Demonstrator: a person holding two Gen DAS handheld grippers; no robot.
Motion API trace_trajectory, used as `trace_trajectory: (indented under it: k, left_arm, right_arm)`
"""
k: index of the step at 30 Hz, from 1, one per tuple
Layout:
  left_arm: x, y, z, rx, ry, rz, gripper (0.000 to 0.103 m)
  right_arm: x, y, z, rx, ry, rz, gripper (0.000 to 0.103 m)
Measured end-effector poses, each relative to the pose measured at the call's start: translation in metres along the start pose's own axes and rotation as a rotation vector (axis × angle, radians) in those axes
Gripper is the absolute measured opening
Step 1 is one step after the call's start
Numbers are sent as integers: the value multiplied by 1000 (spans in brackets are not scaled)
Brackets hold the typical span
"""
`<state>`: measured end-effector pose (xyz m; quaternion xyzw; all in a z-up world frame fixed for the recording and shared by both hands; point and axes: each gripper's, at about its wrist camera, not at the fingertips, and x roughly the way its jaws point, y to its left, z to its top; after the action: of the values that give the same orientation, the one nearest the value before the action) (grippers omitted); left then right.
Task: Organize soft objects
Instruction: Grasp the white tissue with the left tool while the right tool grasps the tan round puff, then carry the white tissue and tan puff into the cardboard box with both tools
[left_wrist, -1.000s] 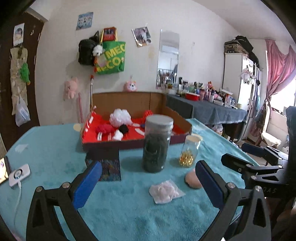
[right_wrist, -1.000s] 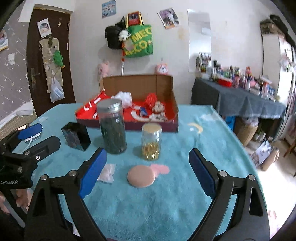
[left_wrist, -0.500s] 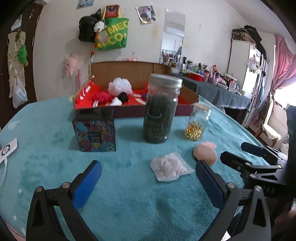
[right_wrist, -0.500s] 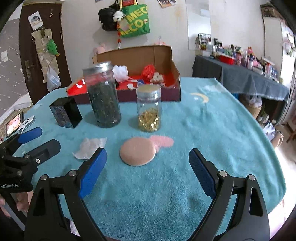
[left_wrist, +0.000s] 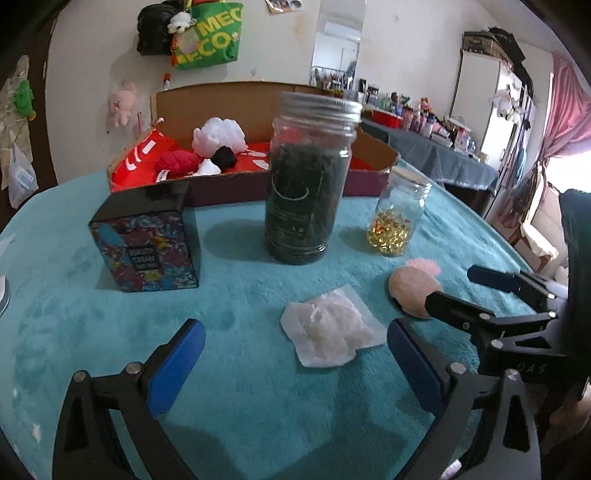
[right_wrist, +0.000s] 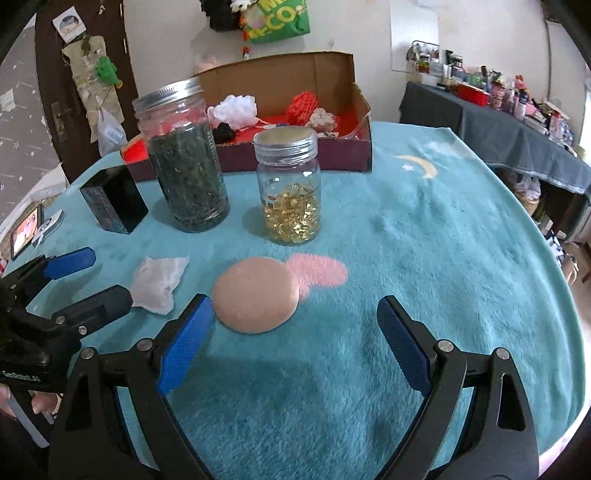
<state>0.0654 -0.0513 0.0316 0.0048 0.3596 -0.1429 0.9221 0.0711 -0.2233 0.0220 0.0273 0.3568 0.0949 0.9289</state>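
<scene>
Both tools dropped in low over the teal tabletop (left_wrist: 240, 406) now, left tool (left_wrist: 295, 363) easing shut near the white pouch (left_wrist: 332, 328), right tool (right_wrist: 295, 339) gaping, empty, peach puff (right_wrist: 255, 299) just ahead, pickup looking imminent.

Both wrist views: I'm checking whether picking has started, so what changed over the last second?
Both grippers came down toward the table: the left gripper near the white crumpled tissue, its jaws closing slightly; the right gripper near the round peach sponge pad. Nothing is gripped. Jars, box and soft objects stayed put.
</scene>
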Motion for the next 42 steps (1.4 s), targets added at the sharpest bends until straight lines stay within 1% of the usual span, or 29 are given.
trace_trajectory:
  k: [1,4,5,6,7,8,9,10,11,12,13,14,15,18,20,25,32,42]
  left_arm:
    - [3,-1,2,6,10,-3,96]
    - [14,-1,6,21,53,-21,85]
    - [18,-2,8,30,79,-36,78]
    - [21,-2,8,37,93,-42,76]
    - [23,-2,9,53,101,-42,76]
    - [23,-3,10,70,101,-46,74]
    - [23,-5,10,86,104,-58,68]
    - [24,-5,10,94,107,-74,65]
    - [23,-7,10,109,107,-91,54]
    - [23,-8,11,115,108,-113,34]
    - [23,-7,12,109,117,-153,27]
    - [23,-4,14,95,128,-182,17]
    - [23,-4,16,89,132,-192,16]
    - [19,-2,19,88,124,-200,14]
    - [17,2,21,81,129,-224,13]
    - [6,2,32,87,98,-239,13]
    - [-1,5,43,89,71,-243,13]
    - [-8,8,43,86,51,-233,13]
  right_arm:
    - [2,0,2,-9,7,9,91]
    - [9,2,6,-35,28,42,91]
    - [11,3,8,-43,33,56,91]
    - [12,4,8,-50,38,66,90]
    - [15,6,9,-63,45,75,85]
    - [17,8,8,-77,55,80,79]
    - [19,10,8,-88,64,93,65]
    - [19,12,7,-106,55,97,61]
    - [19,16,6,-130,52,113,54]
    - [18,18,5,-138,49,123,41]
    - [17,20,4,-135,42,136,31]
    - [16,20,4,-122,45,164,25]
    - [16,19,4,-102,51,194,16]
    - [12,21,7,-88,32,186,14]
    - [7,20,11,-62,22,222,14]
    - [-4,29,24,-75,-1,232,14]
    - [-11,37,31,-99,-31,227,14]
    - [-9,39,32,-102,-21,221,14]
